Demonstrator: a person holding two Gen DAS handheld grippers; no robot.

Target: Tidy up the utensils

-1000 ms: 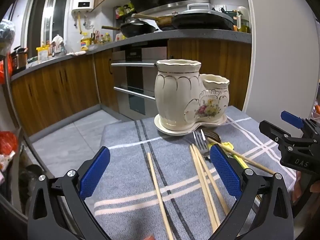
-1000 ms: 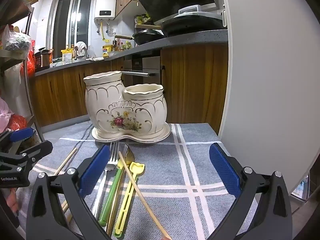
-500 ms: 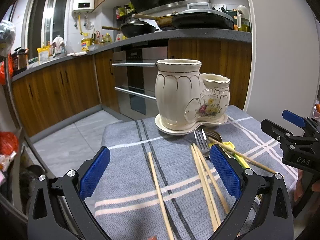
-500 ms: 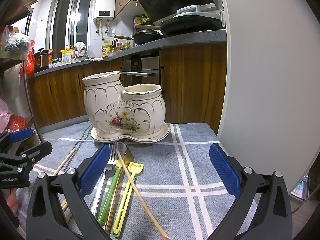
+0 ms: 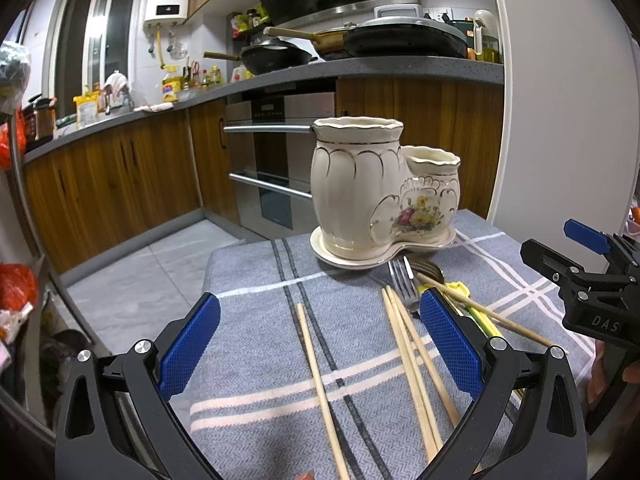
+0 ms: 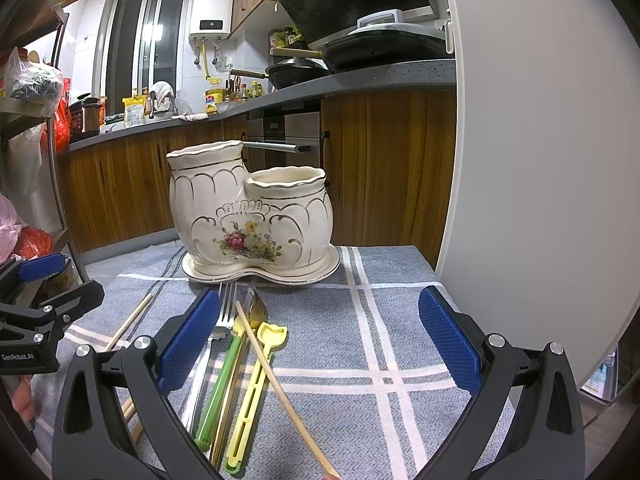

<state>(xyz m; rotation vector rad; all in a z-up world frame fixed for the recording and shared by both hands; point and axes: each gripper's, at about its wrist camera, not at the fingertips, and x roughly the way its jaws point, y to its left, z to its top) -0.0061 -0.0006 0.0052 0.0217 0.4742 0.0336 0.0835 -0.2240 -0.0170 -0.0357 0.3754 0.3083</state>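
A: Nearest items, left view?

B: Left gripper (image 5: pixel 320 336), jaws wide, nothing between the pads, hanging low over the near edge of the grey plaid tablecloth (image 5: pixel 256 276). One wooden chopstick (image 5: pixel 320 384) lies alone between the fingers; a pair of chopsticks (image 5: pixel 412 364) lies just inside the right pad.

A: Right view?

B: Right gripper (image 6: pixel 320 336), also spread wide and empty, low over the near edge. Beside its left pad, touching in a bundle: steel fork (image 6: pixel 224 320), green-handled utensil (image 6: pixel 218 384), yellow plastic utensil (image 6: pixel 260 364), gold spoon (image 6: pixel 256 308). One more chopstick (image 6: pixel 280 388) lies slantwise across them.

A: Handling?

B: Judged: all light and stiff. Chopsticks are thin and liable to roll, so pinch mid-shaft. The fork is slick metal; take its handle. The crossing chopstick likely comes off first.

A: Further back?

B: Cream ceramic holder (image 6: pixel 248 216), two compartments, tall and short, both apparently empty, on its saucer near the cloth's far edge. Fragile; feed utensils in gently.
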